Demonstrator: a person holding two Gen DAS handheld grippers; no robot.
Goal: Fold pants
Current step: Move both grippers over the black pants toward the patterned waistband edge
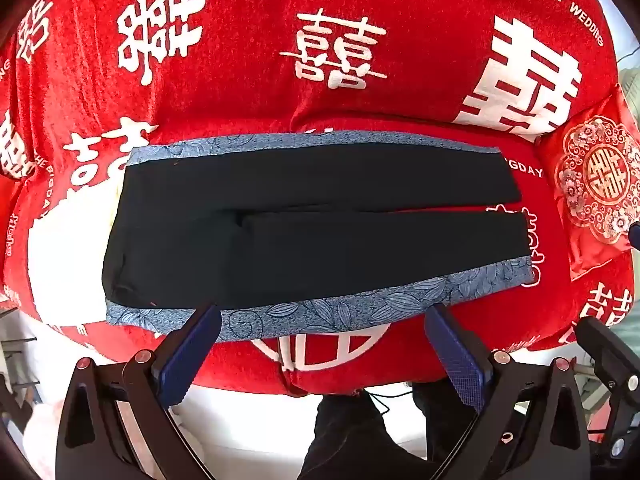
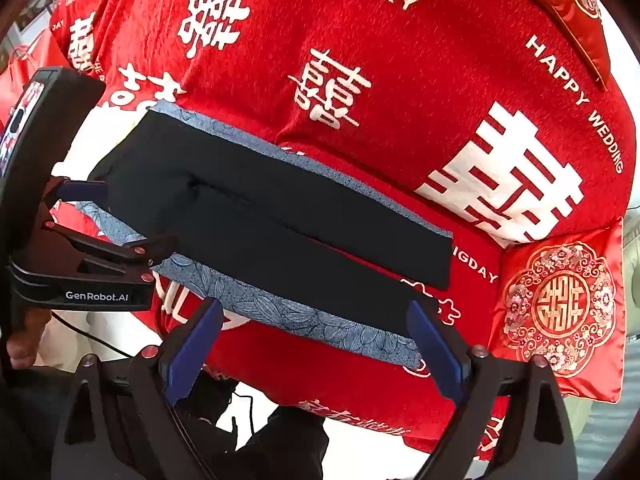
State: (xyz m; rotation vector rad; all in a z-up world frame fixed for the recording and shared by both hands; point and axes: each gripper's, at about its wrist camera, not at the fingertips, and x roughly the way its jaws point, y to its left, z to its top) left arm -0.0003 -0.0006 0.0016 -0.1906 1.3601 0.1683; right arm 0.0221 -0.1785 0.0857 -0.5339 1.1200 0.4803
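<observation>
Black pants (image 1: 304, 224) with blue leaf-patterned side stripes lie flat on a red bedspread (image 1: 360, 8), waist to the left, both legs stretched to the right with a narrow gap between them. My left gripper (image 1: 322, 320) is open and empty, hovering just in front of the near blue stripe around the middle of the pants. In the right wrist view the pants (image 2: 280, 216) run diagonally. My right gripper (image 2: 314, 320) is open and empty, just in front of the near leg's stripe close to the hem. The left gripper (image 2: 112, 224) shows there at the left by the waist end.
A red embroidered cushion (image 1: 600, 192) lies right of the leg hems, also in the right wrist view (image 2: 560, 312). The bed's front edge is just below the pants, with white floor (image 1: 240, 420) and the person's dark legs (image 1: 360, 432) beneath.
</observation>
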